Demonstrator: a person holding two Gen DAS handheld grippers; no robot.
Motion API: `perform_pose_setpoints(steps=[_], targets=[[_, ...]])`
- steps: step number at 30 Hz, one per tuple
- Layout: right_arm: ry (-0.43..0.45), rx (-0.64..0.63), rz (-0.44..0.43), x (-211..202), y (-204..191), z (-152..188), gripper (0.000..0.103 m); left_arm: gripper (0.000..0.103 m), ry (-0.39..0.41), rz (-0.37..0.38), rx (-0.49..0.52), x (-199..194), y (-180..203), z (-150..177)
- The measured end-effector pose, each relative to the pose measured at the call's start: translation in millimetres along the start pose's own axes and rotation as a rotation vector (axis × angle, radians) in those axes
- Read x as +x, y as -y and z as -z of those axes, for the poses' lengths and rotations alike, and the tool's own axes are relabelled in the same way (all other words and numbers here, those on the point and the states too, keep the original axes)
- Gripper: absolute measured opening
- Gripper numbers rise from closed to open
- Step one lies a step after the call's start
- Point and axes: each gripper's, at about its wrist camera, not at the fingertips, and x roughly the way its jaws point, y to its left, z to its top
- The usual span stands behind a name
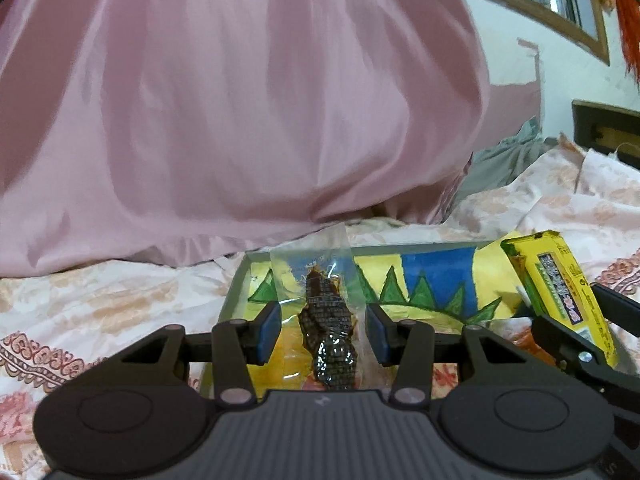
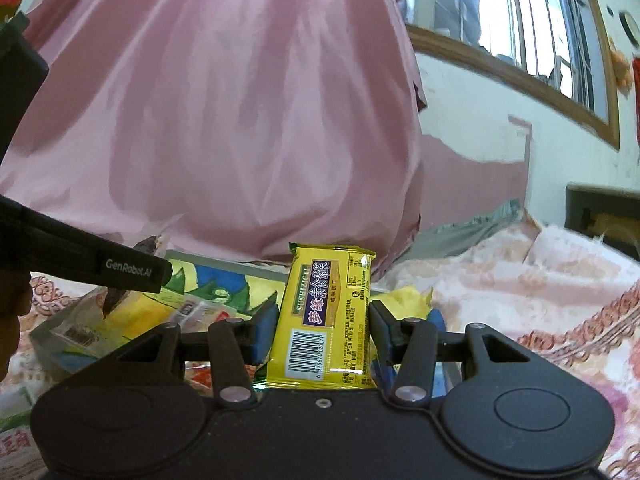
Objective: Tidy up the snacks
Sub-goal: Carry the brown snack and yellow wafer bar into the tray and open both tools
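Over the painted cardboard tray [image 1: 436, 276] on floral bedding [image 1: 100, 300]: left gripper [image 1: 323, 330] grasping clear dark-snack pouch [image 1: 320, 300]; right gripper [image 2: 323, 330], at three o'clock, clamping yellow foil biscuit packet [image 2: 326, 320], barcode legible only in right view.

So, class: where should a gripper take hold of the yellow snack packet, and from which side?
Across the yellow snack packet's two long edges, coming in from its barcode end. It is flat and narrow, so blue pads fit either side, as the right gripper shows.
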Motion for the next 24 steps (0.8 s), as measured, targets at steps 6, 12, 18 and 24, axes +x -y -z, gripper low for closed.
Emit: perform_pose_setpoints(steps=[6,12,18,24], targets=[[-0.04,0.008,-0.033,20.5,-0.9,8.8,0.051,0.05,-0.053,-0.014,0.002,21.1,4.6,6.1],[-0.088,0.013,-0.052,34.5,-4.9,20.1,0.051,0.051,-0.071,-0.015,0.016,27.2,10.3,15.9],[-0.11,0.009,-0.062,37.7,-8.0,24.0,0.052,0.051,-0.076,-0.017,0.009,28.6,12.6,18.8],[-0.113,0.008,-0.054,35.6,-10.0,24.3,0.06,0.054,-0.093,-0.031,0.013,29.2,16.1,17.2]])
